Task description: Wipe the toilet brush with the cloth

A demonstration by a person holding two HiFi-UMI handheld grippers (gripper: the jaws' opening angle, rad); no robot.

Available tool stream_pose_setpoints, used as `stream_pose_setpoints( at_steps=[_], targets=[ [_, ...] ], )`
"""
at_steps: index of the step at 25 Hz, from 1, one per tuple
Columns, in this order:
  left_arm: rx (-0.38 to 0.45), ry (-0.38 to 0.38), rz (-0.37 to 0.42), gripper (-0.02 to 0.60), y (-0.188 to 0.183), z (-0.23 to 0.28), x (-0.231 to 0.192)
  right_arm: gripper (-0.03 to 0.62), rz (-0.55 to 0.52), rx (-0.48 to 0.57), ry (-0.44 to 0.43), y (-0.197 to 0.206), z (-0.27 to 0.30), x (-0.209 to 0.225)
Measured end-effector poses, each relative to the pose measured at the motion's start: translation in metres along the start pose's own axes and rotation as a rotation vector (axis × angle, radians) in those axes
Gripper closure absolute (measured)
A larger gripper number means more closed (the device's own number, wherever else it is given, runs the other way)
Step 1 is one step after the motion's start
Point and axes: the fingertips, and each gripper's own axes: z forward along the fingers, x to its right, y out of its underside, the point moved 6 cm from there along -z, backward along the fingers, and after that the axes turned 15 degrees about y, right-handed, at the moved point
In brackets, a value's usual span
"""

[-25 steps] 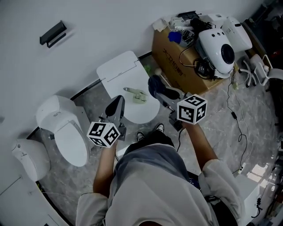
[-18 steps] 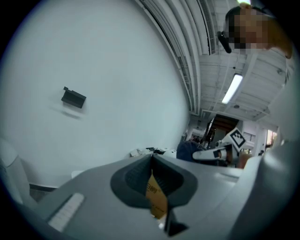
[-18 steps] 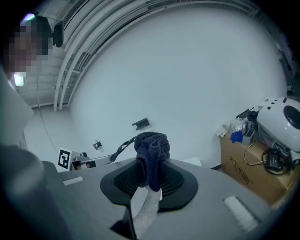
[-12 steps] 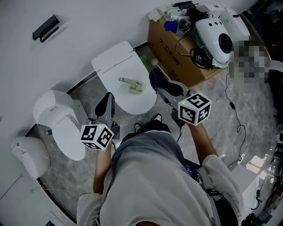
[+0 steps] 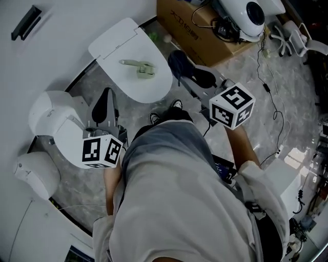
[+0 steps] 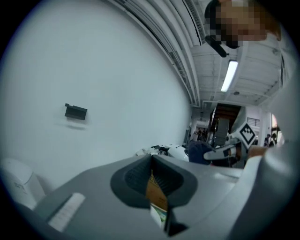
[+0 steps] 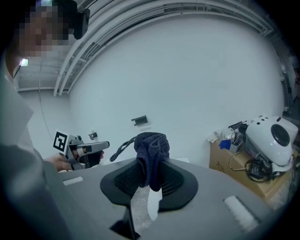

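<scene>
The toilet brush [image 5: 137, 67], a small pale green tool, lies flat on the shut white toilet lid [image 5: 114, 45] in the head view. My right gripper [image 5: 178, 62] is shut on a bunched dark blue cloth [image 5: 180, 60], held to the right of the lid and apart from the brush. In the right gripper view the cloth [image 7: 151, 149] sticks up between the jaws of the right gripper [image 7: 149, 168]. My left gripper [image 5: 106, 93] is shut and holds nothing, off the lid's left front; in the left gripper view the left gripper [image 6: 151, 160] points at the wall.
A second white toilet [image 5: 57, 123] stands to the left, with a white rounded bin [image 5: 36, 176] beyond it. A cardboard box [image 5: 197, 33] with a white device [image 5: 251, 11] and cables sits at the back right. A black fixture [image 5: 28, 21] is on the wall.
Both grippers have drawn back from the toilet lid, the left one shifting left. The brush still lies on the lid. The head view has slid toward the front.
</scene>
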Motion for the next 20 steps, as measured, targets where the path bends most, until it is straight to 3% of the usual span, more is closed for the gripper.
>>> stream_pose_setpoints(
  at_steps=[20],
  targets=[
    [0.008,-0.045,-0.064,0.581,0.013,-0.010,0.015,0.514,0.030,-0.013,0.026,0.021,-0.027,0.004]
  ],
)
